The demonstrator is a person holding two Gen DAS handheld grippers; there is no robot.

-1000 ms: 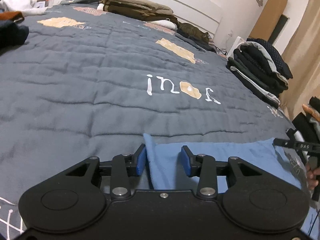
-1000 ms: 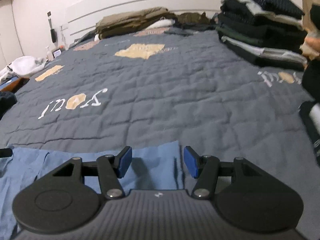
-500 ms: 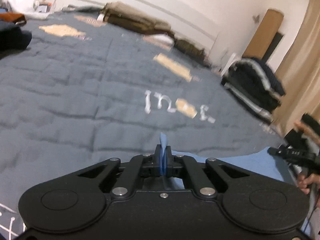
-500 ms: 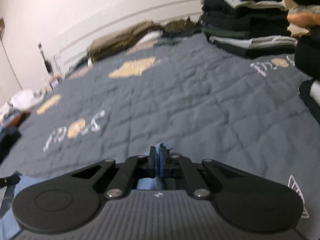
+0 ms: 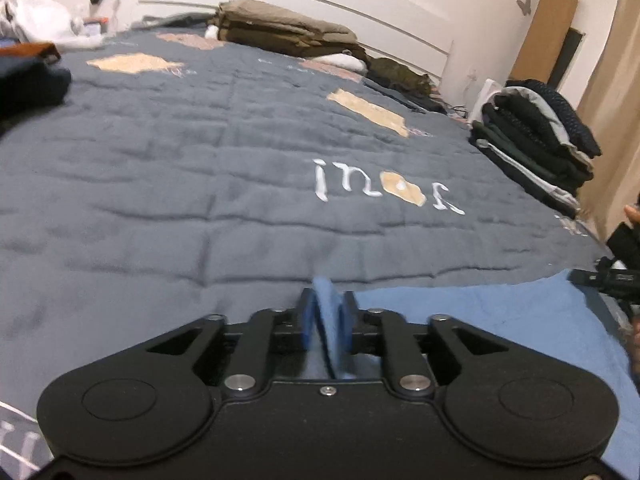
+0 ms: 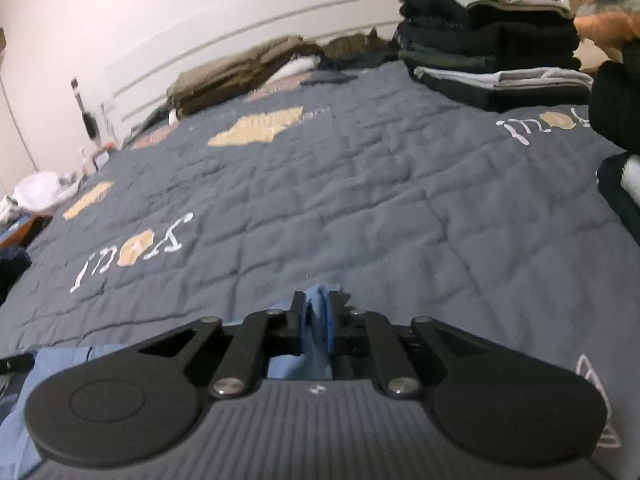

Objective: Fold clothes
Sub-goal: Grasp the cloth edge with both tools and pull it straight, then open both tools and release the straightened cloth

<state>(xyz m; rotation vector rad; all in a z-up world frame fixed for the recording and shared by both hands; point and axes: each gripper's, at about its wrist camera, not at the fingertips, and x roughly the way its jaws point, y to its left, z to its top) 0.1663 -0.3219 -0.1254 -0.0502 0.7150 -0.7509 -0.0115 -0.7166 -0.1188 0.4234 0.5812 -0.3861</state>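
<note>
Blue garment [image 5: 500,320] on the bed [image 5: 200,160], near edge; the gripper bodies hide its nearer part, and motion blur softens the fabric bunched between the blue pads. Left gripper [image 5: 325,322]: jaws opening, fingers [image 5: 305,320] flanking a raised fold of the cloth. Right gripper [image 6: 316,324]: jaws opening, a cloth corner bunched between them; whether the pads press it cannot be told in either view. 1 second earlier both pairs of fingers stood spread over flat cloth. Stack of dark folded clothes [image 6: 488,40] at the bed's far right, cut off by the frame.
</note>
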